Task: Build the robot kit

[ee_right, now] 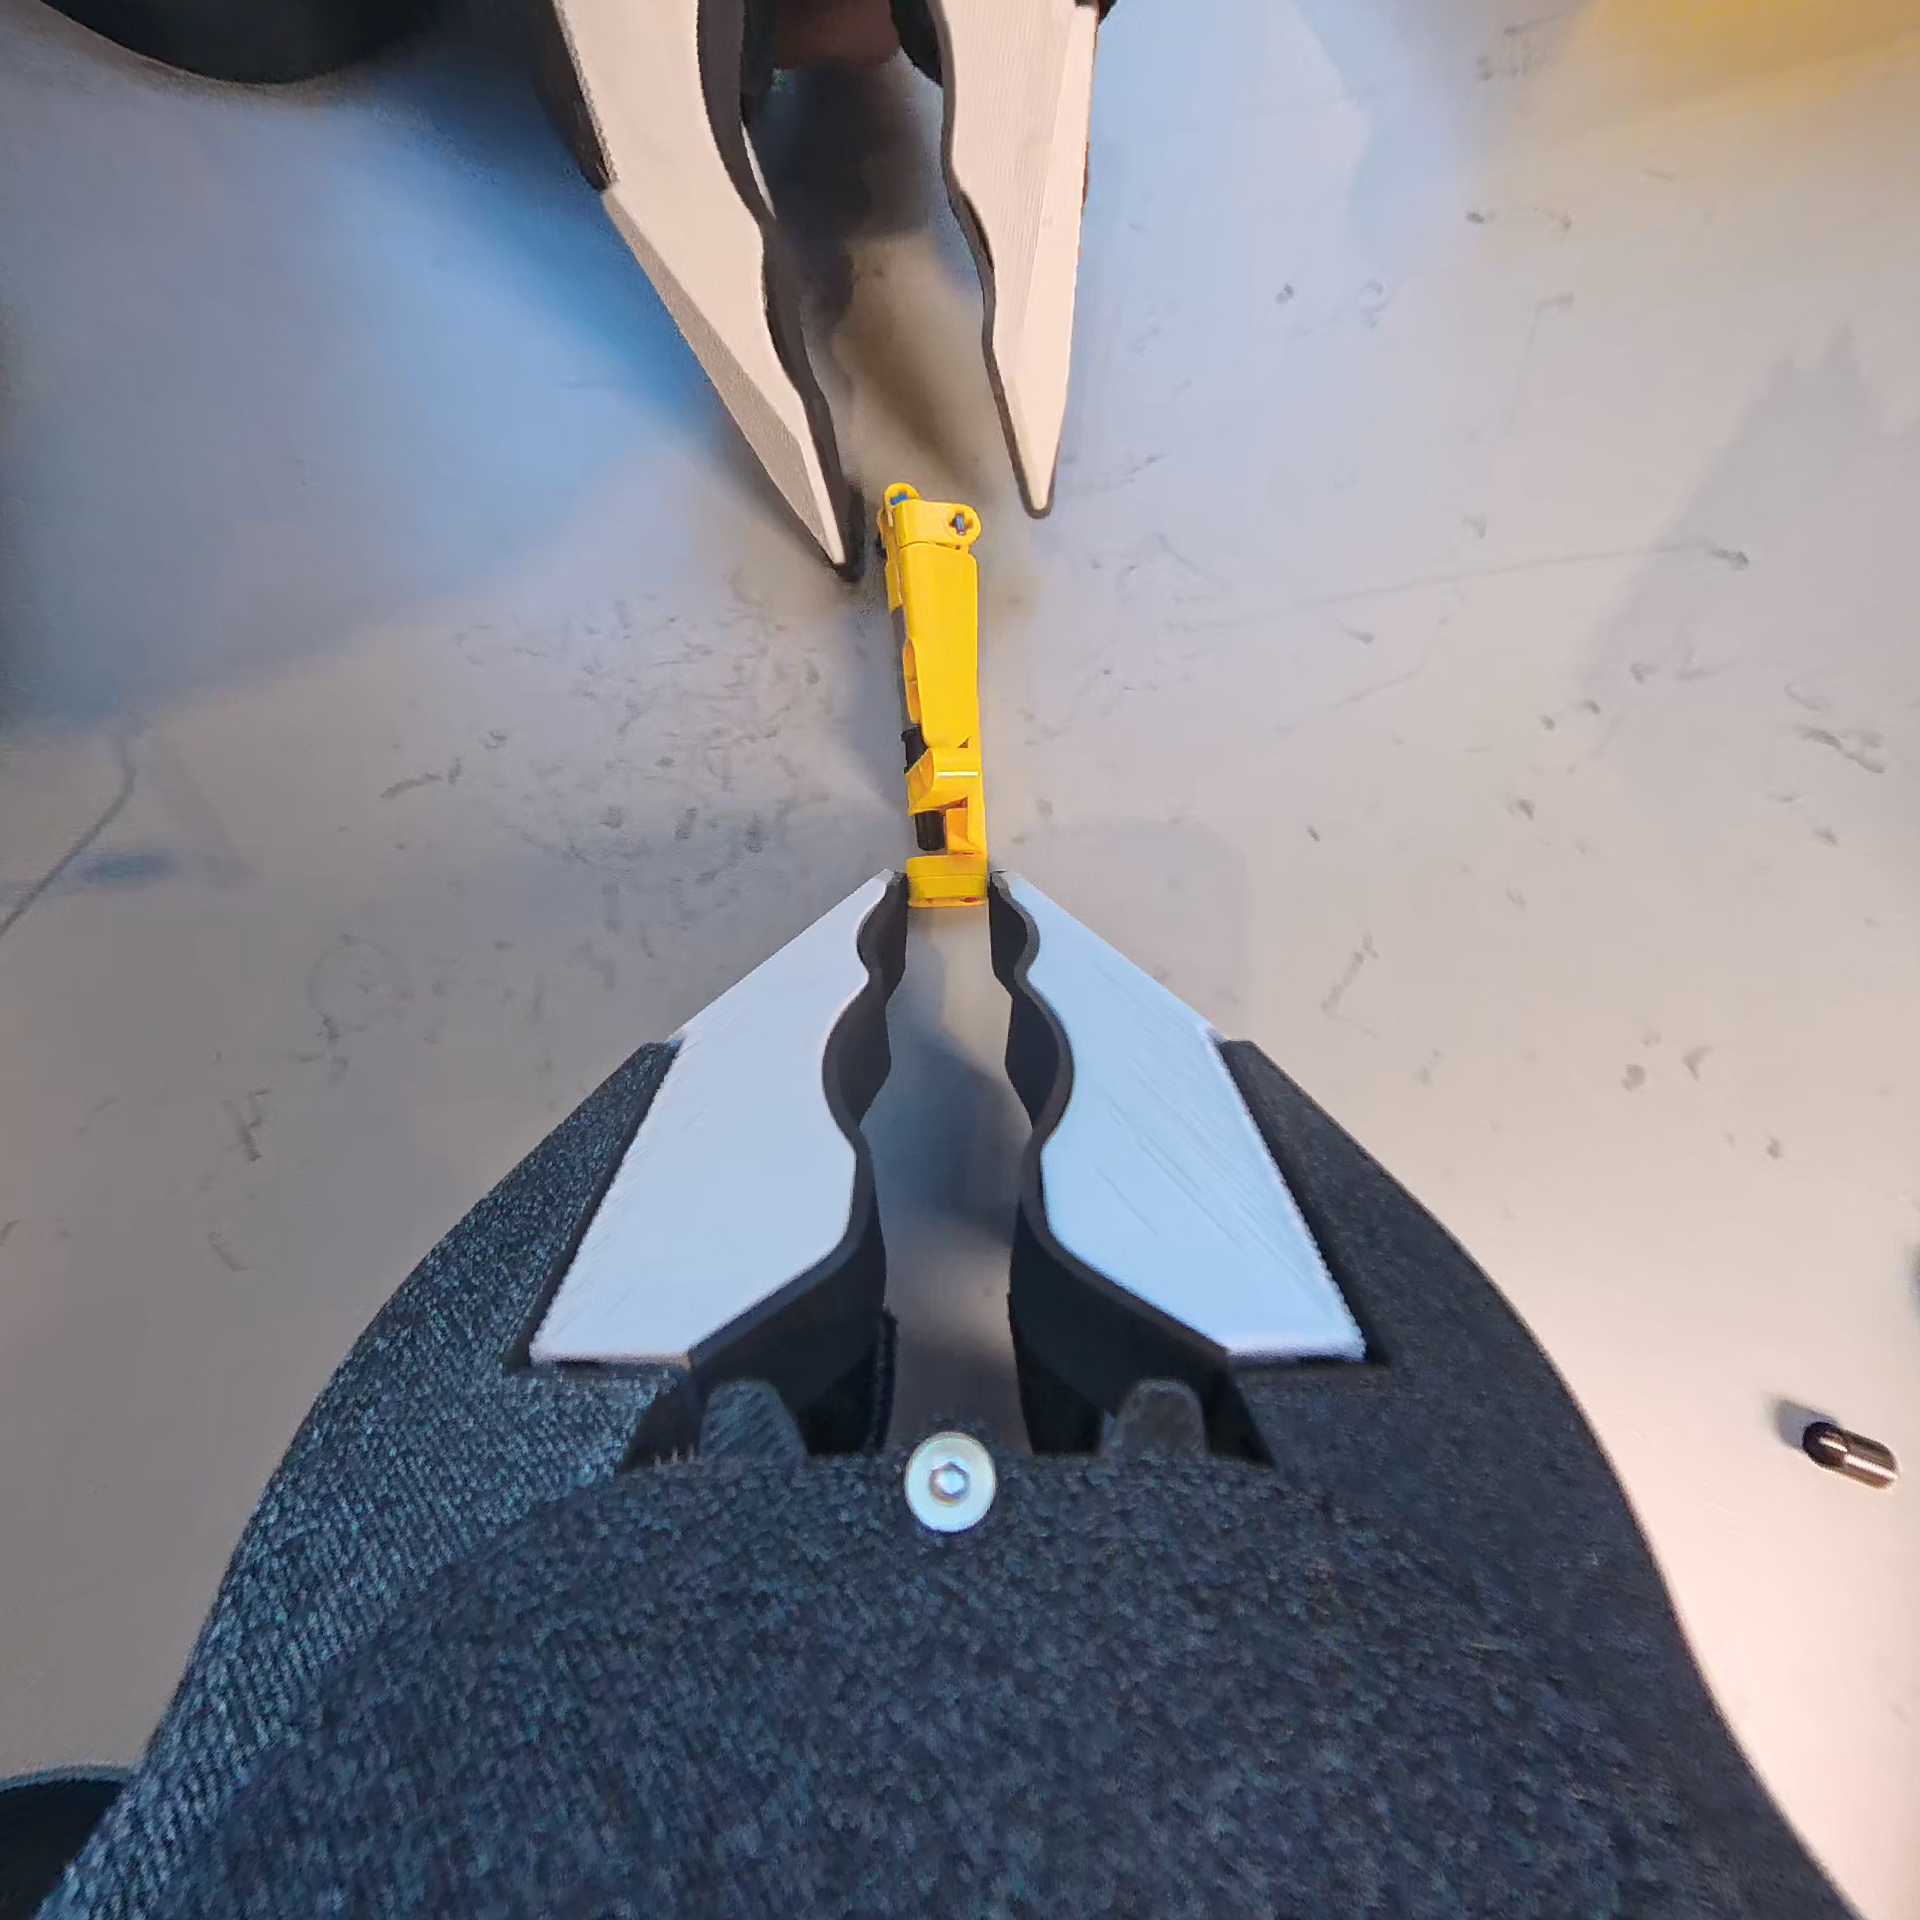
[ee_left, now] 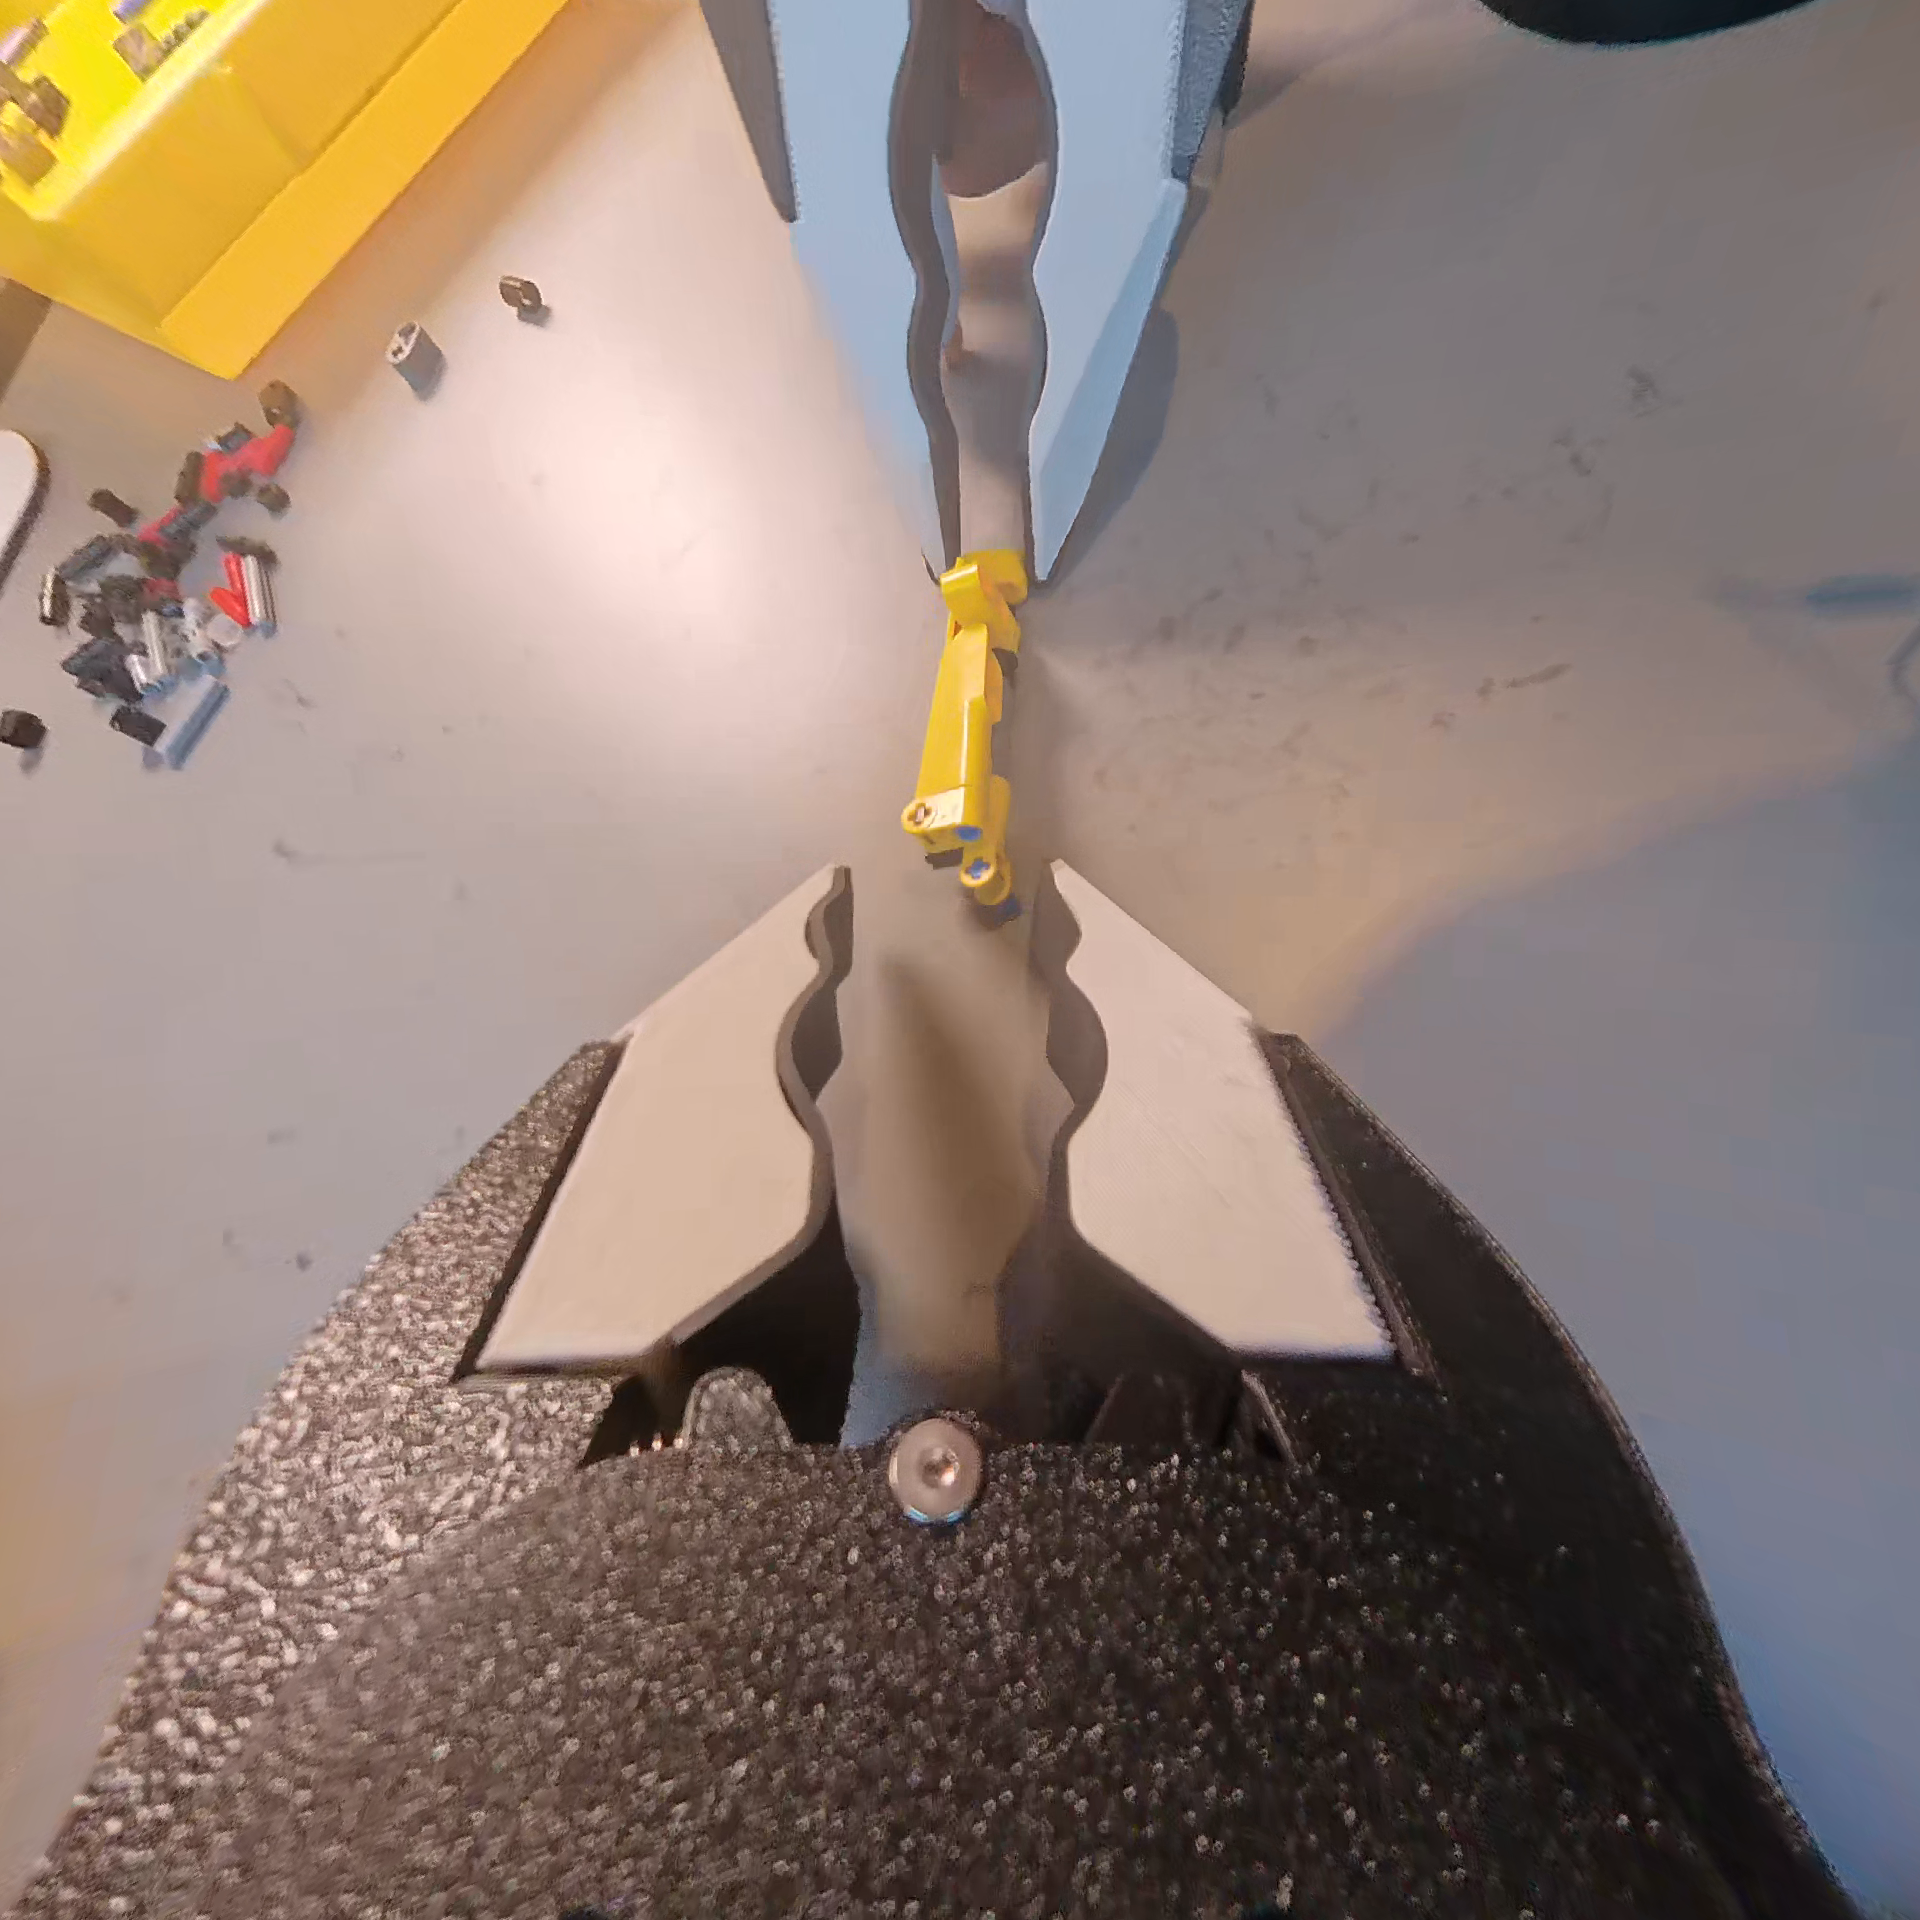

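My right gripper (ee_right: 945, 881) has its two grey fingers pinched onto the near end of a slim yellow plastic building-brick assembly (ee_right: 935, 686), a jointed bar with black pins and small blue connectors, which reaches straight away from me above the scuffed pale grey tabletop (ee_right: 1455, 727). At the bar's far end my left gripper (ee_right: 940, 535) faces me with its fingers parted; in this view the bar's tip sits between them, close to one fingertip, with a clear gap to the other. From the left wrist view the same yellow assembly (ee_left: 966, 727) points toward me, its far end clamped by the right gripper (ee_left: 987, 577), while its near end, with the blue-centred round connectors, hangs just ahead of the gap between my left gripper (ee_left: 948, 883) fingers, nearer the right-hand one; I cannot tell whether it touches that finger. Off to the left on the table lies a loose heap of small black, grey and red brick parts (ee_left: 156, 592), with a few single dark pieces (ee_left: 416, 353) strayed beyond it, and behind them a yellow plastic sorting tray (ee_left: 229, 177) holding more small parts. In the right wrist view one small dark cylindrical pin (ee_right: 1849, 1455) lies alone on the table at the right edge.
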Action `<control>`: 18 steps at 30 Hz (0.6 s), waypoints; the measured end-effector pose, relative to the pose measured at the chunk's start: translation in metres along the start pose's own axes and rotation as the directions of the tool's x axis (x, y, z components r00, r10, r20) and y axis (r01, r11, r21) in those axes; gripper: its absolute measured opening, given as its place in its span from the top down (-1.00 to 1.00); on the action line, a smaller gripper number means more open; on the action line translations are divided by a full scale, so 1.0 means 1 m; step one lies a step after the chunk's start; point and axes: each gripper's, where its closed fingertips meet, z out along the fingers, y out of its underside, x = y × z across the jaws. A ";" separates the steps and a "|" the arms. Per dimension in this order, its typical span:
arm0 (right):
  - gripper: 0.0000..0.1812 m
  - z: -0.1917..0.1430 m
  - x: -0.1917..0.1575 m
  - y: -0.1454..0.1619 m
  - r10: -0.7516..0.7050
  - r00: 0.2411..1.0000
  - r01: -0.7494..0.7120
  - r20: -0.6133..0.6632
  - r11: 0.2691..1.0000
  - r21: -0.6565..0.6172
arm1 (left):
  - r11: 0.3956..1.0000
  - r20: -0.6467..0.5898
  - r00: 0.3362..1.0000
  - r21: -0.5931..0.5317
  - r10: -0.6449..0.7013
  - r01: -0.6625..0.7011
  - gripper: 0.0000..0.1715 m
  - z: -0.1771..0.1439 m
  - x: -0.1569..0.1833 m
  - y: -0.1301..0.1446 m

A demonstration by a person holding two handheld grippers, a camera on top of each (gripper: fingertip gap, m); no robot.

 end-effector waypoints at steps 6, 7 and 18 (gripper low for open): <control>0.84 0.000 0.000 -0.001 0.001 1.000 -0.001 -0.004 1.000 0.007 | 0.997 -0.049 0.995 -0.018 -0.081 0.081 0.69 -0.001 0.003 0.003; 0.84 0.000 0.000 -0.001 0.002 1.000 -0.002 -0.003 1.000 0.009 | 0.997 -0.045 0.996 -0.025 -0.080 0.079 0.79 0.001 0.003 0.003; 0.84 -0.001 0.000 -0.002 0.015 1.000 -0.015 0.011 0.999 0.028 | 0.993 -0.028 0.994 -0.043 -0.107 0.106 0.94 0.004 0.004 0.003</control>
